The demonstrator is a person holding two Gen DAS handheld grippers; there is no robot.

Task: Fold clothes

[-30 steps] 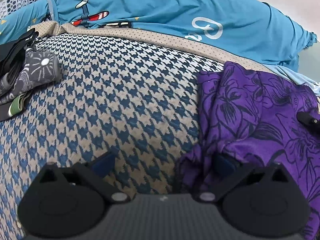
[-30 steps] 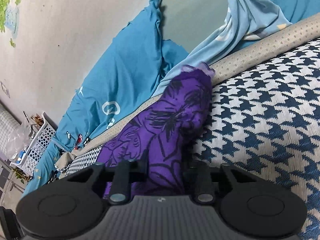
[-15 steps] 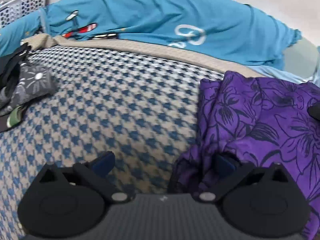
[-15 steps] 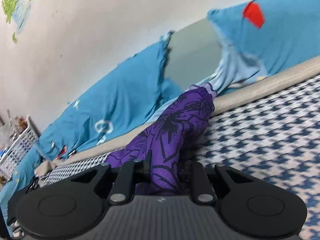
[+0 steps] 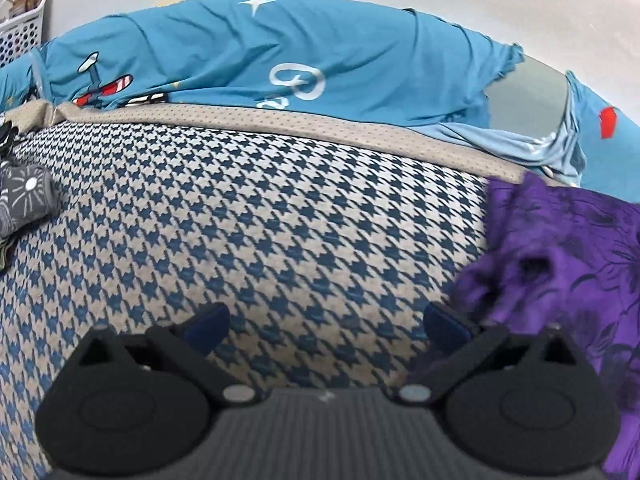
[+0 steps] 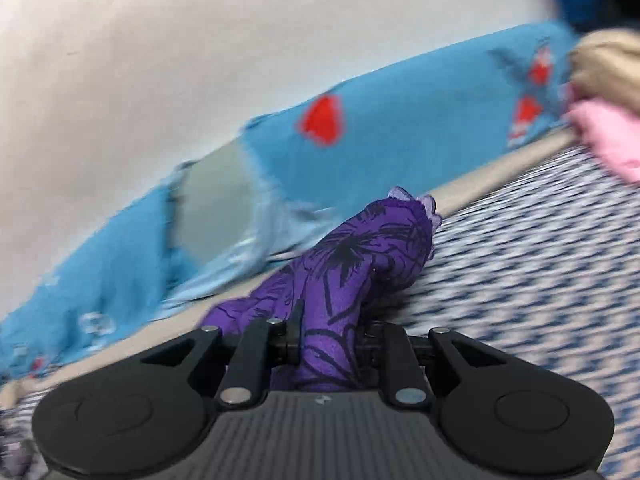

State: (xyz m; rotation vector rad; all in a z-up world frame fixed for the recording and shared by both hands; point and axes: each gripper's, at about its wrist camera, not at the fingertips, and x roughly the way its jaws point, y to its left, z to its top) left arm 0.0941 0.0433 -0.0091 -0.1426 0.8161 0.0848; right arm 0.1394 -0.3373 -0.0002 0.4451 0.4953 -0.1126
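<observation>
Ahead of our left gripper (image 5: pixel 326 320), whose jaws stand wide apart, the houndstooth cover (image 5: pixel 256 232) lies bare between the fingers and on to the beige border (image 5: pixel 320 124). To its right the purple garment (image 5: pixel 568 264) crowds against the right finger (image 5: pixel 444 322). Far left sits a grey patterned bundle (image 5: pixel 26 196). Beyond the border the blue bedding (image 5: pixel 280 52) rises as a barrier. Ahead-right of our right gripper (image 6: pixel 328 340) the cover runs bare, up to a pink cloth (image 6: pixel 604 140).

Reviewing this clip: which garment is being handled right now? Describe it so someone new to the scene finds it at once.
Start at the houndstooth bedspread with the blue bedding bunched along its far edge. The purple garment lies near that edge, and the right tongs are shut on a fold of it. Its deep purple with black floral line drawings and a frilled hem sets it apart from the grey clothes and the pink cloth.
</observation>
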